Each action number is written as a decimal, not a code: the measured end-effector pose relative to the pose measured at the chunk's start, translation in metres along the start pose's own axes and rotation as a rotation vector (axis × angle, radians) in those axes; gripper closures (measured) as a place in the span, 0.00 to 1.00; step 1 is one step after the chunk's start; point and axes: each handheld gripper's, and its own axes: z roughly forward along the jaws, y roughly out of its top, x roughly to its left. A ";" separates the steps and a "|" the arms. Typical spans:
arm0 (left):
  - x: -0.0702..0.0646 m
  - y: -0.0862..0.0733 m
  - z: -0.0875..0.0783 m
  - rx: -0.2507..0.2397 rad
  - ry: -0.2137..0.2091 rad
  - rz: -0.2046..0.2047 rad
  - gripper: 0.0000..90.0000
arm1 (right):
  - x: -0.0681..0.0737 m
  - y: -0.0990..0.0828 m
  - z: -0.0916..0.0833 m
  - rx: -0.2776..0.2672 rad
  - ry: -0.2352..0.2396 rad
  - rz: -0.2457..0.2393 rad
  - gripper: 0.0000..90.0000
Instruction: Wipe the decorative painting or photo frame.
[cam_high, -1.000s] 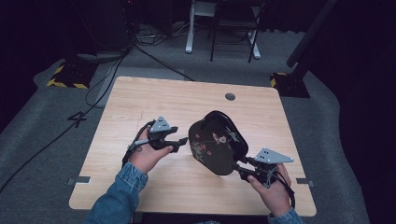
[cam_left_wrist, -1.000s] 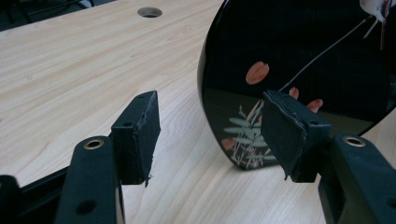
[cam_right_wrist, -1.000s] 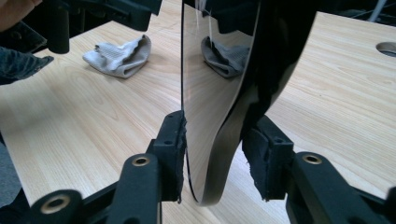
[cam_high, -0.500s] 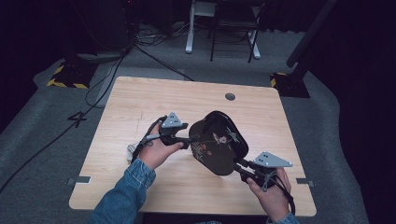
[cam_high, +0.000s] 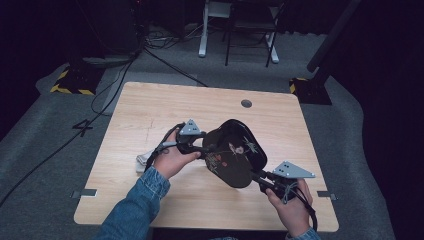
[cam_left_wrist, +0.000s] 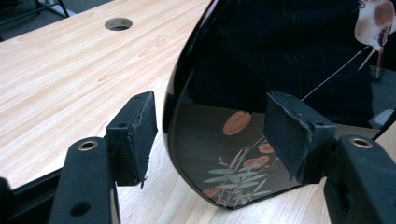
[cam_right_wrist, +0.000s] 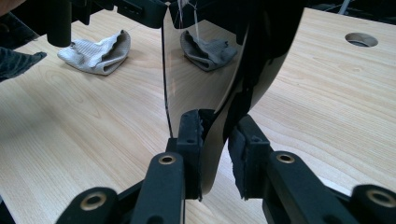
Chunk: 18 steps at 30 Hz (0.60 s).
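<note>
A black lacquered tray painted with red flowers and a bird stands tilted on its edge on the wooden table. My left gripper is at its left rim. In the left gripper view the jaws have just been opening, and the tray sits between the pads with a gap on each side of my left gripper. My right gripper has the lower right rim. Its jaws have just been closing, and in the right gripper view my right gripper presses both pads on the tray.
A crumpled grey cloth lies on the table behind my left hand, and the cloth is mirrored in the tray's glossy face. A round cable hole is near the table's far edge. Dark floor with cables surrounds the table.
My left hand has moved right to the tray's rim, uncovering the cloth. My right gripper's jaws have closed in on the tray's lower rim.
</note>
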 end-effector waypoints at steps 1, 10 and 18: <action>0.000 0.000 0.000 0.000 0.000 0.000 0.39 | 0.000 0.000 0.000 -0.001 0.001 0.000 0.84; -0.001 0.001 0.004 0.002 0.001 0.012 0.35 | -0.001 0.001 0.001 -0.005 0.007 -0.002 0.85; 0.001 -0.001 0.006 0.003 -0.015 0.005 0.35 | -0.002 0.001 0.001 -0.005 0.016 -0.005 0.85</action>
